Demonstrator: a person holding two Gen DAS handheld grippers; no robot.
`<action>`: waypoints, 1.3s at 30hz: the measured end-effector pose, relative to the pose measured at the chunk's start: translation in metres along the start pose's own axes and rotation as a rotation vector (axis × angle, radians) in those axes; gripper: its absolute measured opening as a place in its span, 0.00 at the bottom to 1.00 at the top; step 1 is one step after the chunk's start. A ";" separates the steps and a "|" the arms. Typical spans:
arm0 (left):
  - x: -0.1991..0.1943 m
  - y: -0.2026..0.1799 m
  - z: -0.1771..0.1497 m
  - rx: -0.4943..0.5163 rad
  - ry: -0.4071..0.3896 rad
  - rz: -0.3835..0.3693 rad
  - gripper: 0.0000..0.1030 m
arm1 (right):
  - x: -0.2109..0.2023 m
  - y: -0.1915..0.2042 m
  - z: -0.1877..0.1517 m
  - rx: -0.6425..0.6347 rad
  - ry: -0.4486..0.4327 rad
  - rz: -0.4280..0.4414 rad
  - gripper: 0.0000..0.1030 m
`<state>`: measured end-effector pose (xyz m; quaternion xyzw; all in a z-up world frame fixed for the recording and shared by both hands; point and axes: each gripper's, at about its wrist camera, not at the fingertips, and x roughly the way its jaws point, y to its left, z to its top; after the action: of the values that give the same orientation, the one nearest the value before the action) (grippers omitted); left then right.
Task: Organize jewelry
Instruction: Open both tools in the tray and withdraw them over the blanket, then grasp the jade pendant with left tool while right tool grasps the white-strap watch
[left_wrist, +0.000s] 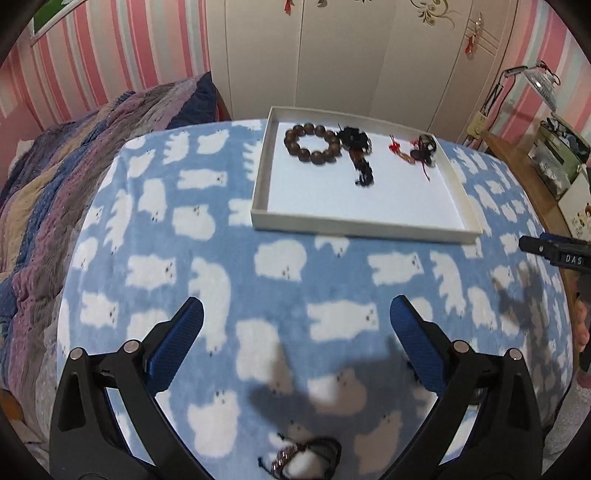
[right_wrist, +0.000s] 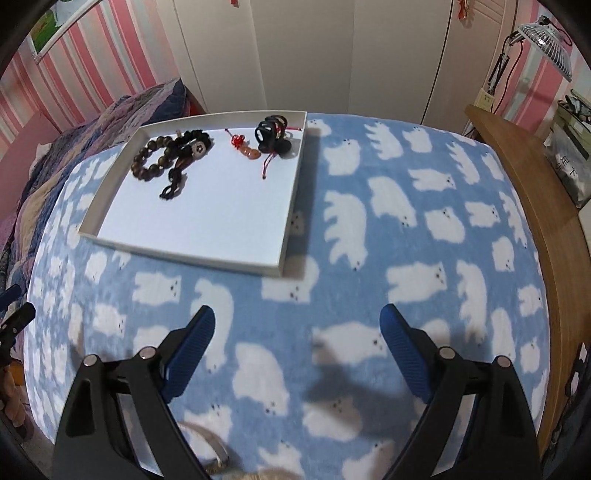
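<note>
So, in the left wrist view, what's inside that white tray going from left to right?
Brown bead bracelet → black corded piece → small red knot charm → dark rings with red cord, all along the white tray's far side.

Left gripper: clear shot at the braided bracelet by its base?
Probably yes. The left gripper is open and empty, and the braided bracelet lies loose on the blanket just below its fingers, nothing over it. It sits behind the fingertips, so the hand must pull back first.
</note>
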<state>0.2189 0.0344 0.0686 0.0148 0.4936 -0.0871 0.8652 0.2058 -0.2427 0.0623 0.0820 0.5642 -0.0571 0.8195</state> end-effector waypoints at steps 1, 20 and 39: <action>0.000 -0.001 -0.003 0.002 0.009 0.002 0.97 | -0.003 -0.001 -0.003 0.000 -0.004 0.003 0.88; -0.021 -0.022 -0.047 0.011 0.038 -0.018 0.97 | -0.027 -0.001 -0.046 -0.042 -0.005 0.014 0.88; -0.018 -0.013 -0.078 -0.004 0.052 -0.013 0.97 | -0.026 0.003 -0.082 -0.014 -0.004 0.018 0.88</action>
<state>0.1419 0.0332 0.0449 0.0123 0.5161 -0.0915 0.8515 0.1215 -0.2236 0.0584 0.0812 0.5624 -0.0461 0.8216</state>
